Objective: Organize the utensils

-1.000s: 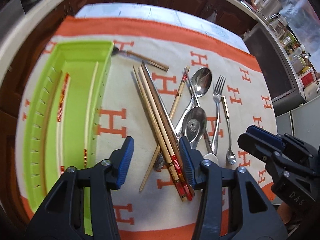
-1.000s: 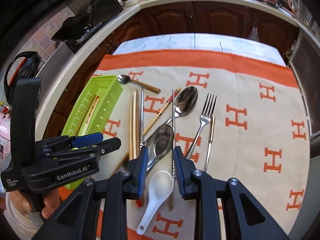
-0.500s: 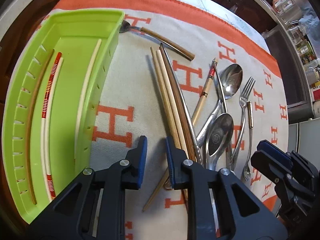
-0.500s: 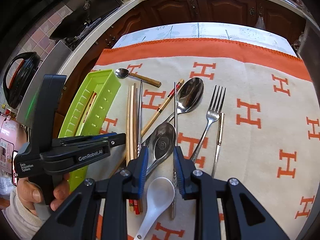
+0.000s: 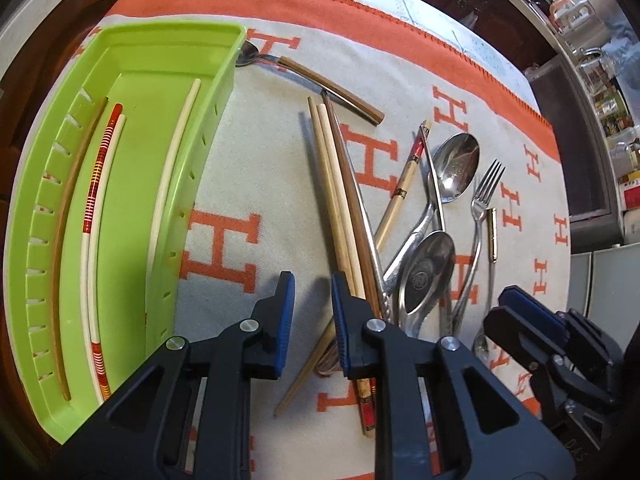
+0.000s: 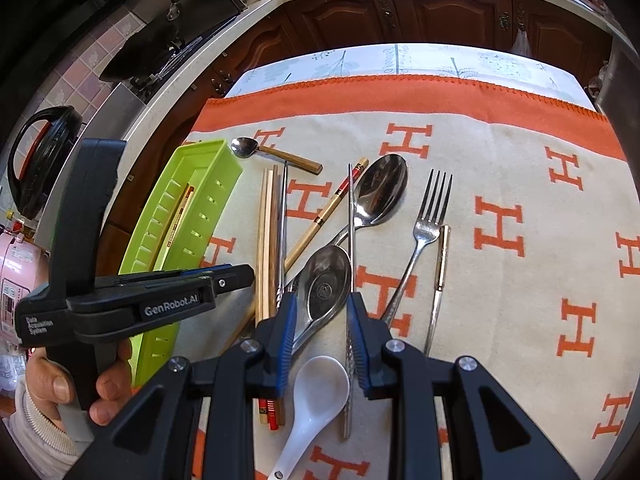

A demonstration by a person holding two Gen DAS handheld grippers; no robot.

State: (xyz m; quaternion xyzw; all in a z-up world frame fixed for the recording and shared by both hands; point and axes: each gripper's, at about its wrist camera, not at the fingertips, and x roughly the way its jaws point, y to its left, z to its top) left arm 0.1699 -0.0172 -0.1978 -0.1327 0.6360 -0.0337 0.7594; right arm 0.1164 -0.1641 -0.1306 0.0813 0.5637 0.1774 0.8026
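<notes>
Chopsticks [image 5: 340, 216] ran under my left gripper [image 5: 312, 300]; its narrowly parted jaws held nothing. My right gripper [image 6: 320, 320], spread, hid spoon handles.

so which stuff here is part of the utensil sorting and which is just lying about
Part of the job:
lime green plastic tray
bundle of wooden chopsticks
white ceramic soup spoon
steel fork

Just lying about:
black kettle
pink appliance
dark wooden cabinets

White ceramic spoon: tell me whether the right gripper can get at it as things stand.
Probably yes. The white ceramic spoon lies on the cloth just below the right gripper, whose fingers stand apart; nothing covers its bowl, though a metal chopstick lies alongside.
</notes>
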